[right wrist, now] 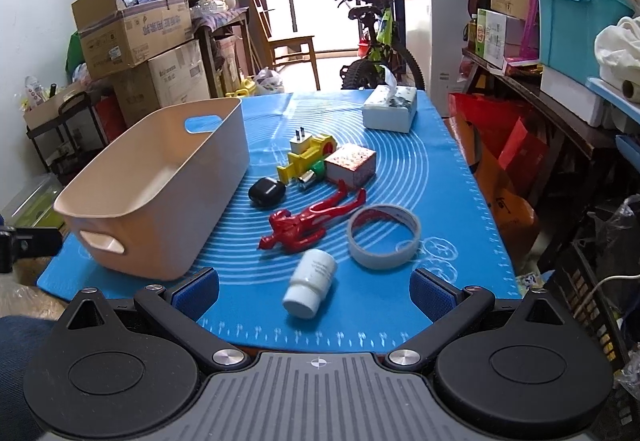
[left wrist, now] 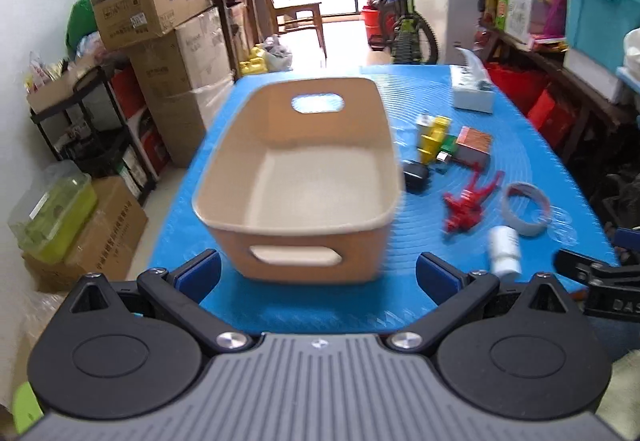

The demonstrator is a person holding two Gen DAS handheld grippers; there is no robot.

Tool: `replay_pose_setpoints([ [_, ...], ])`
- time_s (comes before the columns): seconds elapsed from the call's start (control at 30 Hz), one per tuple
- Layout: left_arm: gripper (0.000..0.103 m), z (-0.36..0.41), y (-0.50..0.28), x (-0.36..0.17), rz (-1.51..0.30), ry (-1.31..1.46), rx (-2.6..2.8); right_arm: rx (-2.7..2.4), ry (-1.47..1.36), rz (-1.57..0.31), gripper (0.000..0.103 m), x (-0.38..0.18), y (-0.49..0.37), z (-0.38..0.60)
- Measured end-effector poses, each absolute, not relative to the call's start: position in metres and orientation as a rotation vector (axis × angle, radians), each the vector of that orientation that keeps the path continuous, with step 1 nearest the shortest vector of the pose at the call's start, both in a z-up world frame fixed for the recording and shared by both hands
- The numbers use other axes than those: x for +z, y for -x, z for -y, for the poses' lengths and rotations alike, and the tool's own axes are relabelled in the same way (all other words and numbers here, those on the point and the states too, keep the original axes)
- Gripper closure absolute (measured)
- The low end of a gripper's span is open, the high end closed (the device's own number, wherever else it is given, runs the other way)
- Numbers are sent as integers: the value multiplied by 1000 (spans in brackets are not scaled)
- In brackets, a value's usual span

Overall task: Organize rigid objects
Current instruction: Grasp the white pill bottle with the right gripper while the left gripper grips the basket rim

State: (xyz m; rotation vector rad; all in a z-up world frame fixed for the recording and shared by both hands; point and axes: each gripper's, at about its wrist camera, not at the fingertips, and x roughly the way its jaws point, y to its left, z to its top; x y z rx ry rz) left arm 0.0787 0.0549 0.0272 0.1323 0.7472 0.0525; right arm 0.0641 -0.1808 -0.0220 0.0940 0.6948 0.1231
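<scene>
Left gripper (left wrist: 318, 273): jaws spread wide, holding nothing; facing the bin's near handle
Right gripper (right wrist: 314, 289): jaws spread wide, empty; white bottle (right wrist: 310, 283) lying between them
Bin (right wrist: 160, 197): beige, empty, on table's blue mat (right wrist: 440, 177)
Beside bin: red figure (right wrist: 310, 225), tape roll (right wrist: 383, 235), black case (right wrist: 267, 191)

Your bare blue mat (right wrist: 448, 201) runs open along the right edge; the beige bin (right wrist: 160, 193) walls the left, the white bottle (right wrist: 312, 281) lies nearest.
</scene>
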Motion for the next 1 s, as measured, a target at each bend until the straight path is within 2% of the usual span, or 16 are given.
replay_pose_setpoints([
  [0.43, 2, -142, -196, 19, -886, -50, 177, 24, -84, -811, 3, -66, -149, 163],
  [0.47, 13, -146, -202, 16, -901, -44, 185, 19, -79, -819, 4, -70, -151, 163],
  [0.5, 20, -151, -208, 12, -921, -27, 187, 13, -70, -831, 4, -74, -155, 161],
  [0.53, 25, -154, -213, 8, -948, -13, 190, 10, -63, -840, 5, -77, -158, 159],
  [0.6, 29, -161, -224, -3, -998, 6, 197, 2, -49, -862, 5, -84, -163, 156],
  [0.7, 46, -163, -230, -16, -1043, 8, 197, -3, -36, -894, 8, -92, -168, 154],
  [0.77, 66, -164, -231, -23, -1066, 11, 186, -9, -20, -910, 10, -98, -171, 152],
  [0.83, 79, -165, -231, -29, -1093, 25, 173, -7, -9, -927, 15, -102, -175, 150],
  [0.93, 84, -169, -233, -35, -1124, 24, 171, -7, -2, -947, 23, -107, -179, 147],
  [0.97, 90, -170, -234, -36, -1127, 26, 169, -6, -4, -952, 25, -108, -181, 146],
  [1.0, 90, -171, -234, -35, -1126, 23, 175, -6, -5, -956, 32, -109, -182, 146],
])
